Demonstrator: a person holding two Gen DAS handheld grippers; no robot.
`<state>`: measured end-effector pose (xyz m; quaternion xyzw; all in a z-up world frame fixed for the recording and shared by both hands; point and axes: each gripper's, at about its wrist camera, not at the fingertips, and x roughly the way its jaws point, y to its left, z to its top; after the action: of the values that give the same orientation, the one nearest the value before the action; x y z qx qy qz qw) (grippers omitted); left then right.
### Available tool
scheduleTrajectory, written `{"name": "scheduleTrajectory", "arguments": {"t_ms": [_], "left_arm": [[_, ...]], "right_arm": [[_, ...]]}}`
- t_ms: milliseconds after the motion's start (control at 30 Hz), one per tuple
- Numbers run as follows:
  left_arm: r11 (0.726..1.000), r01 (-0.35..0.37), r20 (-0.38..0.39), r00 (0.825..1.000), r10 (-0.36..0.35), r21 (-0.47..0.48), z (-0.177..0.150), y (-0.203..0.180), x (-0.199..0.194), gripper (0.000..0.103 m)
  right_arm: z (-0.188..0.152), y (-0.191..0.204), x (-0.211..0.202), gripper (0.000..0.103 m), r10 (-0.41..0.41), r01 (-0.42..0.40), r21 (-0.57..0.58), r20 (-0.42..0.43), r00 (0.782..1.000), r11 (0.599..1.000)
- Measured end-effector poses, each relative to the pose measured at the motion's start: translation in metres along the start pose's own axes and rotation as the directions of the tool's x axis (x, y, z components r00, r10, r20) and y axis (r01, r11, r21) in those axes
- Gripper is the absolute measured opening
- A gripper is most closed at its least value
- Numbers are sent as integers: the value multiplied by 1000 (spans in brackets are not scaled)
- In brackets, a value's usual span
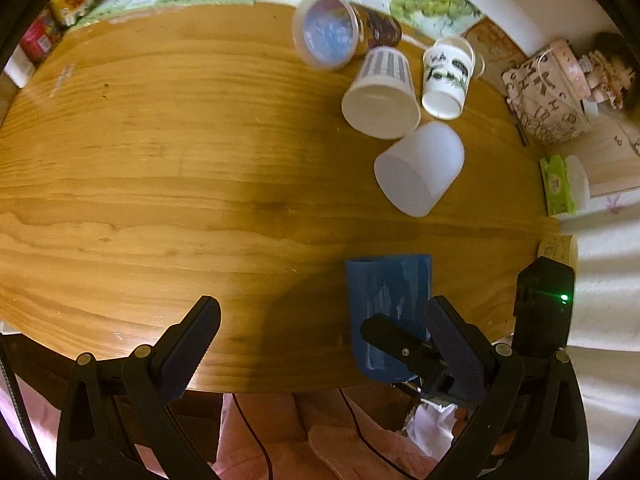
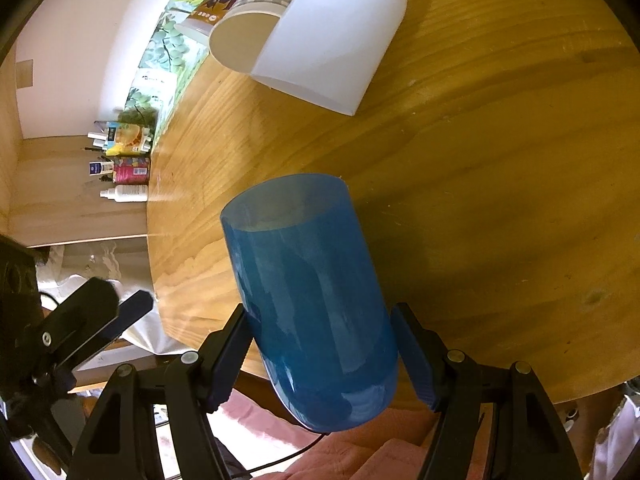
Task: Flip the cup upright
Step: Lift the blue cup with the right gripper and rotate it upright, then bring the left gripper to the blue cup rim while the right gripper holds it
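Clearly translucent, the blue cup [image 2: 316, 300] sits tilted between right gripper [image 2: 320, 356] fingers.

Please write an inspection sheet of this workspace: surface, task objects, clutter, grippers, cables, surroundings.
Surface: round wooden table, bare at left.
Job's things: blue cup held tilted by right gripper, near the table edge.
Clutter: frosted white cup, two paper cups and a brown cup, all lying on their sides.
Grippers: left gripper open, holding nothing.
Cables: thin black cable below the table edge.
Surroundings: green tissue pack, patterned bag.
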<state>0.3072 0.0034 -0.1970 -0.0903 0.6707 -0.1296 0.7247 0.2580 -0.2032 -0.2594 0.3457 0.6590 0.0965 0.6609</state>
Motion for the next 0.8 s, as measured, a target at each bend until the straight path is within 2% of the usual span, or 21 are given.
{"name": "scheduleTrajectory", "arguments": {"t_ms": [167, 400, 667, 800], "left_arm": [[1000, -4, -56, 998, 3, -26, 6, -3, 15, 102], [997, 22, -129, 991, -31, -70, 12, 0, 29, 102], [995, 43, -170, 984, -58, -88, 15, -4, 44, 102], [992, 74, -199, 975, -94, -104, 17, -9, 54, 102]], "right_arm": [[0, 1, -2, 72, -7, 7, -29, 3, 1000, 1000], [-1, -1, -4, 72, -9, 9, -52, 8, 1000, 999], [0, -1, -10, 73, -21, 21, -74, 7, 1000, 997], [0, 1, -11, 75, -29, 29, -88, -2, 1000, 996]]}}
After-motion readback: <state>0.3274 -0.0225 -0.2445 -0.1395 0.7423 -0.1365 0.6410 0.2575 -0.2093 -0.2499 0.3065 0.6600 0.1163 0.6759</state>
